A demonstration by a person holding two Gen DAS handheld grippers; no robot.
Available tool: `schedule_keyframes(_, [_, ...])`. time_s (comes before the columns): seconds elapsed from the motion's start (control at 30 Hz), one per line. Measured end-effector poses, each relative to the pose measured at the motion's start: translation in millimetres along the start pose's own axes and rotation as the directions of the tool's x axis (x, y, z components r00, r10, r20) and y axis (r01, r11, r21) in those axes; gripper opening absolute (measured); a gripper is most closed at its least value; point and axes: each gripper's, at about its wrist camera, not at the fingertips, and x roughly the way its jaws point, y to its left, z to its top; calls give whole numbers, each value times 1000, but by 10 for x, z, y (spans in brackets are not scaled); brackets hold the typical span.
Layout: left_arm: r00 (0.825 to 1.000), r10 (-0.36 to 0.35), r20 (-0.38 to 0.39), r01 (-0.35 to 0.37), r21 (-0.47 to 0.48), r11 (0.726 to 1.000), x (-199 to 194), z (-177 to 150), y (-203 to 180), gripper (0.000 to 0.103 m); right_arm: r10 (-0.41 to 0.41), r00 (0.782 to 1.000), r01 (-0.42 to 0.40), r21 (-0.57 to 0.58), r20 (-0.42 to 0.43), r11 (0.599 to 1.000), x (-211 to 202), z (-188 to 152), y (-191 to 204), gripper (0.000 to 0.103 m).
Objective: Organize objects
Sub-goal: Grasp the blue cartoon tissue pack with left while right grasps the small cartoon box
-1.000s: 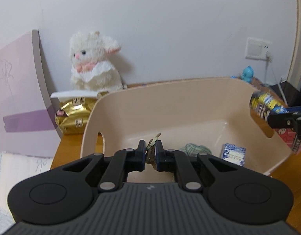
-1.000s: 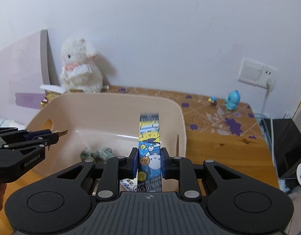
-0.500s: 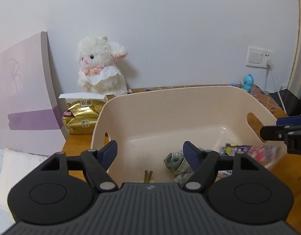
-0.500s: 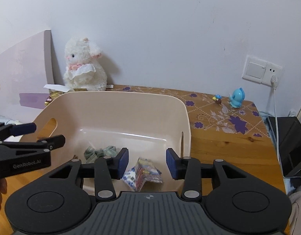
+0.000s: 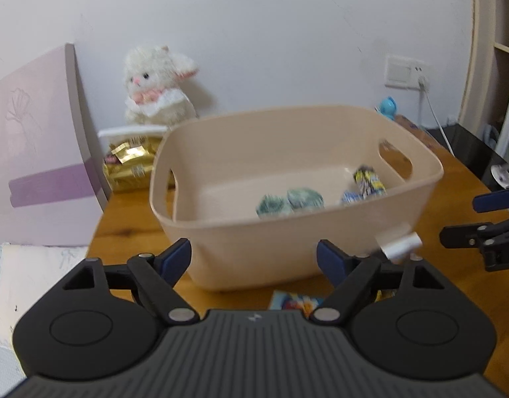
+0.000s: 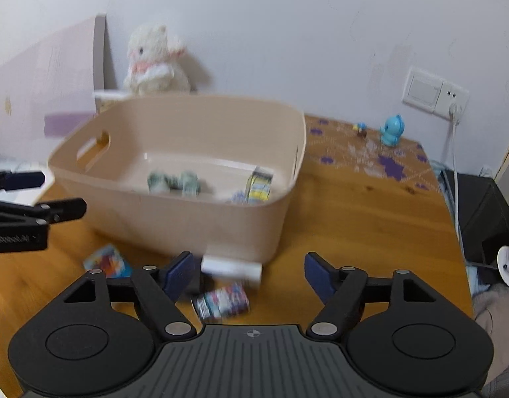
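A beige plastic basket [image 5: 287, 252] [image 6: 174, 225] stands on the wooden table. Inside lie a green checked cloth [image 5: 289, 200] [image 6: 173, 182] and a yellow-blue snack packet [image 5: 368, 180] [image 6: 259, 187]. My left gripper [image 5: 254, 260] is open and empty, just in front of the basket's near wall. My right gripper [image 6: 247, 272] is open and empty, above a white cylinder [image 6: 231, 270] and a colourful packet [image 6: 221, 301] lying in front of the basket. Another colourful packet [image 6: 105, 262] [image 5: 297, 300] lies on the table nearby.
A white plush rabbit [image 5: 158, 86] sits against the wall behind a gold packet [image 5: 130, 165]. A pink board [image 5: 38, 146] leans at the left. A blue toy figure [image 6: 392, 131], a wall socket [image 6: 433, 93] and a black box [image 6: 486, 212] are at the right.
Both grippers opened, dropping the key and the snack packet into the basket. Both have since pulled back out of the basket toward the table's near side.
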Motion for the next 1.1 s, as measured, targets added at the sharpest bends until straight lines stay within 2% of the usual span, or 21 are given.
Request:
schedule_keyframes(0.13, [998,-38,-42,38,0,999,51,-171,-36,84,22,999,-22,2,-49,1000,129,-172,-14,76])
schedule_keyframes(0.43, [987,-68,-145,74,41,996,322,-508,-204,84,51,992,-56,-40,-112,998,387,-387,122,78])
schedule_keyframes(0.77, [980,-83,-181,93,43,995,582,-624,-284,84,53,994,-57,-45,-98,997,574,-424,201,78])
schedule_keyframes(0.83, [979,-95,-178,102,29,994,609,-629,-277,80,58,993,-63,-46,-99,997,623,-422,218,75])
schedule_keyframes(0.87, [978,-110,-179,114,13,993,614,-623,-265,73,57,993,-63,-50,-104,997,637,-425,231,74])
schedule_keyframes(0.9, [978,-112,-176,115,5,993,610,-611,-258,69,55,993,-61,-55,-108,997,649,-426,245,68])
schedule_keyframes(0.93, [978,-110,-175,113,7,994,603,-601,-255,67,54,993,-61,-59,-109,996,654,-424,254,57])
schedule_keyframes(0.97, [977,-115,-178,118,5,993,600,-598,-250,67,54,992,-61,-62,-112,996,659,-423,266,52])
schedule_keyframes(1.0, [976,-121,-179,123,0,992,595,-600,-243,67,53,993,-60,-65,-105,996,654,-422,272,42])
schedule_keyframes(1.03, [976,-124,-177,126,0,992,587,-607,-238,66,61,992,-68,-63,-106,996,652,-416,270,36])
schedule_keyframes(1.1, [977,-123,-175,126,4,992,572,-623,-238,66,75,991,-81,-59,-107,995,643,-418,272,32])
